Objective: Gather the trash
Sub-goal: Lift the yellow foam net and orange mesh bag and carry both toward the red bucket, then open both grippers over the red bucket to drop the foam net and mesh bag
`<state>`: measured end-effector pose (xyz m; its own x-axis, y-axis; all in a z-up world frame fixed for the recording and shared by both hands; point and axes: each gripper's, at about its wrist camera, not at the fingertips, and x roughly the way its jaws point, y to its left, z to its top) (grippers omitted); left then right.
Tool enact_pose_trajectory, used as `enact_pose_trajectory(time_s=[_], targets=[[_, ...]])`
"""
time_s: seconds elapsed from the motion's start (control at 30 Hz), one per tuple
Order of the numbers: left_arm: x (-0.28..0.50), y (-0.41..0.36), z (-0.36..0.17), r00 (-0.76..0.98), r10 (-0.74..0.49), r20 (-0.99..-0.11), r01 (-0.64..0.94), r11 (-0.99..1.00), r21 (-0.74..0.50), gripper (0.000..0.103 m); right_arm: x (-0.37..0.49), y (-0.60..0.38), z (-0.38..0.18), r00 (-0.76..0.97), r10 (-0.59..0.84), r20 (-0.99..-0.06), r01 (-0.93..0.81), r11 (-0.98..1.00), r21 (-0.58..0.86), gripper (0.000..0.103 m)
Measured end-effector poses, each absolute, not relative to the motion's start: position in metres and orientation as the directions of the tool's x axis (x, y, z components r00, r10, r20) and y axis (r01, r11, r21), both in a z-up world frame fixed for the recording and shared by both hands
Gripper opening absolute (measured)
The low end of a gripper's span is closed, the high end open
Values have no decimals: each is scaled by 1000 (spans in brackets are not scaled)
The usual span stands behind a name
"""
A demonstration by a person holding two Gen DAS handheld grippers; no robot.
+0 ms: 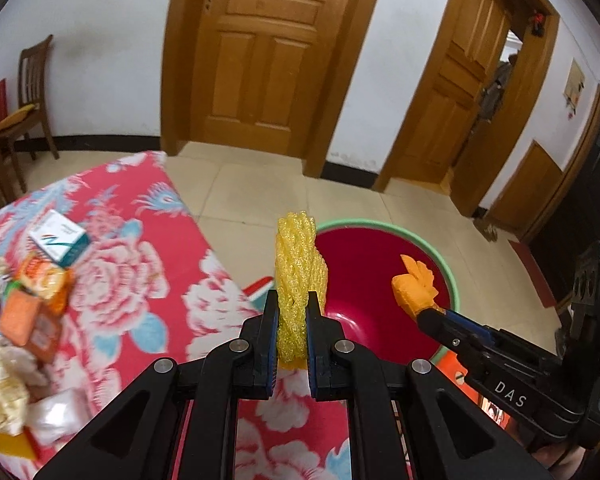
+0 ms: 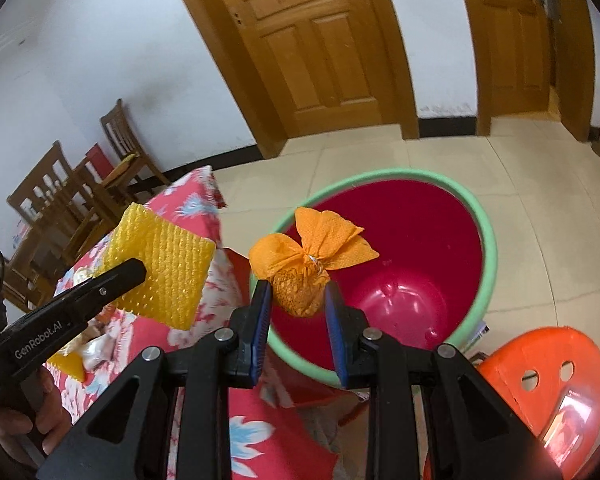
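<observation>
The left claw (image 1: 292,312) is clenching a yellow foam fruit net (image 1: 298,280), and the right claw (image 2: 298,300) is gripping an orange tied mesh pouch (image 2: 300,280); both are hanging over the red, green-rimmed plastic bucket (image 2: 485,240). Centring each over the bucket's mouth before letting go looks wisest. Only the left wrist view is showing the remaining litter pile (image 1: 32,296) on the floral-clothed surface (image 1: 140,264) beside the bucket.

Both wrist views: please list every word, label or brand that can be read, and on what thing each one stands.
"DAS": white letters on the black body of the right gripper, seen in the left wrist view.
"GenRobot.AI": on the black body of the left gripper, seen in the right wrist view.
The white box and the orange packets on the table: print too blurred to read.
</observation>
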<state>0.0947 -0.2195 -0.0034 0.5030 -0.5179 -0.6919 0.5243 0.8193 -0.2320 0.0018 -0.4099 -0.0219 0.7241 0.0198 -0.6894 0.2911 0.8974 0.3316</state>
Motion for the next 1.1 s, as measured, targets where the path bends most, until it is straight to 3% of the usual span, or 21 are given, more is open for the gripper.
enact_pose_trajectory(time_s=[0.47, 0.53, 0.6, 0.67, 1.1], targets=[[114, -271, -38, 417, -504, -756, 571, 793, -214, 13, 11, -449, -54, 669, 23, -743, 384, 845, 372, 33], [114, -274, -41, 410, -498, -764, 568, 795, -213, 22, 12, -452, -56, 667, 23, -745, 391, 839, 377, 33], [115, -276, -42, 414, -494, -764, 564, 798, -211, 40, 11, -455, -58, 666, 24, -745, 395, 836, 381, 35], [116, -276, -41, 424, -490, -762, 562, 802, -203, 43, 11, -457, -59, 666, 25, -745, 399, 832, 385, 37], [108, -252, -26, 462, -470, -752, 515, 833, -204, 43, 2, -449, -45, 691, 29, -722, 377, 838, 394, 38]])
